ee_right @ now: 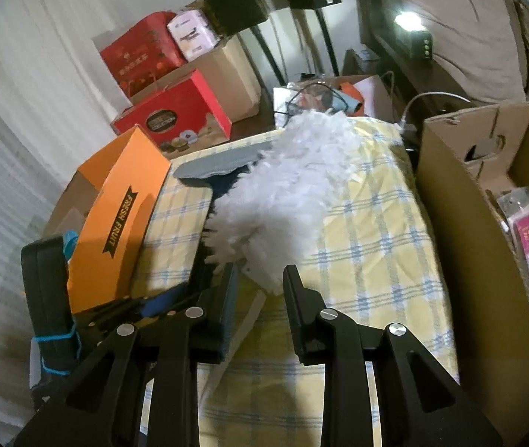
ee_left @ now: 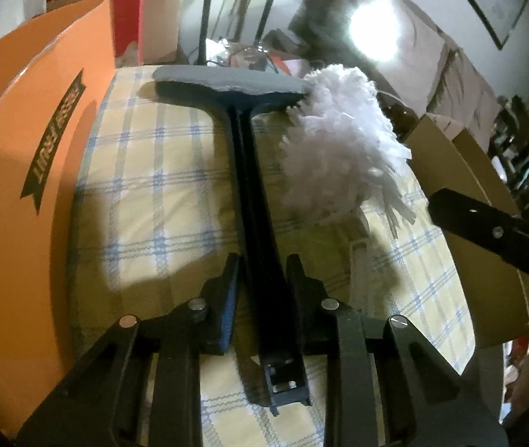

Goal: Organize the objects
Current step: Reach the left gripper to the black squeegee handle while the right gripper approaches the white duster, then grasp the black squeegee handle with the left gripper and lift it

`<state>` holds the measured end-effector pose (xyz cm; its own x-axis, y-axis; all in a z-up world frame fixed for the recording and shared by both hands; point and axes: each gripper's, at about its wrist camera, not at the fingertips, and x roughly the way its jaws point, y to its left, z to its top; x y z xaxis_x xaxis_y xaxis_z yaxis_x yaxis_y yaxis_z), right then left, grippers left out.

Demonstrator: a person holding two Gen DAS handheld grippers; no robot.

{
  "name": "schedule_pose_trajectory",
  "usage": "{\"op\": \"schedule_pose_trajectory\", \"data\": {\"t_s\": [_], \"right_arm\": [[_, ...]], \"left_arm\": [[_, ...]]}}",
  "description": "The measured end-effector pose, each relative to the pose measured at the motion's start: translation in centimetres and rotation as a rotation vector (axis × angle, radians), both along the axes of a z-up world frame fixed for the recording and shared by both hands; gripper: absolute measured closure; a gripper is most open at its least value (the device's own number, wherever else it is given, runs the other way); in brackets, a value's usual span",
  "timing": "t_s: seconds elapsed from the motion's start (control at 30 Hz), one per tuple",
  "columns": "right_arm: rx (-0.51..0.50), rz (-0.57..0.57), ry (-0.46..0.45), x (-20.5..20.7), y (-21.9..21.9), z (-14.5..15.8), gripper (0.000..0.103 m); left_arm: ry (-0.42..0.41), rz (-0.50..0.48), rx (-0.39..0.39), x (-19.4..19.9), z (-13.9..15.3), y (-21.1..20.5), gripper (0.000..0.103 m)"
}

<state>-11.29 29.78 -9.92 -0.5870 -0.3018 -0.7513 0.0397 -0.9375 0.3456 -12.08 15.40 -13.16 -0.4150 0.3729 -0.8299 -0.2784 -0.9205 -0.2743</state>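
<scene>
A black T-shaped wiper with a grey head (ee_left: pixel 227 82) lies along the yellow checked cloth (ee_left: pixel 152 223). My left gripper (ee_left: pixel 262 272) is shut on its black handle (ee_left: pixel 253 205). A white fluffy duster (ee_left: pixel 339 149) sits right of the wiper. In the right wrist view the duster (ee_right: pixel 283 186) extends ahead of my right gripper (ee_right: pixel 260 275), whose fingers straddle the duster's white handle with a gap on each side. The grey wiper head (ee_right: pixel 223 162) shows behind the duster. The right gripper's finger (ee_left: pixel 488 223) enters the left wrist view from the right.
An orange "FRESH FRUIT" box (ee_left: pixel 22 186) stands along the left edge of the cloth, also in the right wrist view (ee_right: pixel 119 216). An open brown carton (ee_right: pixel 488 223) with packets stands on the right. Red boxes (ee_right: pixel 175 111) and clutter lie beyond.
</scene>
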Motion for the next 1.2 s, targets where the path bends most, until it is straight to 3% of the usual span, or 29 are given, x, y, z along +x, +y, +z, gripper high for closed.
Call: {"op": "schedule_pose_trajectory", "data": {"t_s": [0.37,0.8,1.03,1.2], "right_arm": [[-0.113,0.100,-0.079,-2.9,-4.3,-2.6,0.077],[-0.237,0.115,-0.194,-5.3,-5.7,-6.3,0.076],[-0.322,0.115,-0.172,-5.2,-5.3,-6.3,0.077],[-0.341,0.112,-0.131,-4.9,-5.3,-4.6,0.077]], "left_arm": [[-0.007,0.021,0.075,0.5,0.9,-1.5,0.081],[0.000,0.024,0.099,0.7,1.4,-1.9,0.080],[0.034,0.027,0.123,1.1,2.7,-2.3,0.079],[0.077,0.024,0.140,1.5,4.4,-2.8,0.079]]}}
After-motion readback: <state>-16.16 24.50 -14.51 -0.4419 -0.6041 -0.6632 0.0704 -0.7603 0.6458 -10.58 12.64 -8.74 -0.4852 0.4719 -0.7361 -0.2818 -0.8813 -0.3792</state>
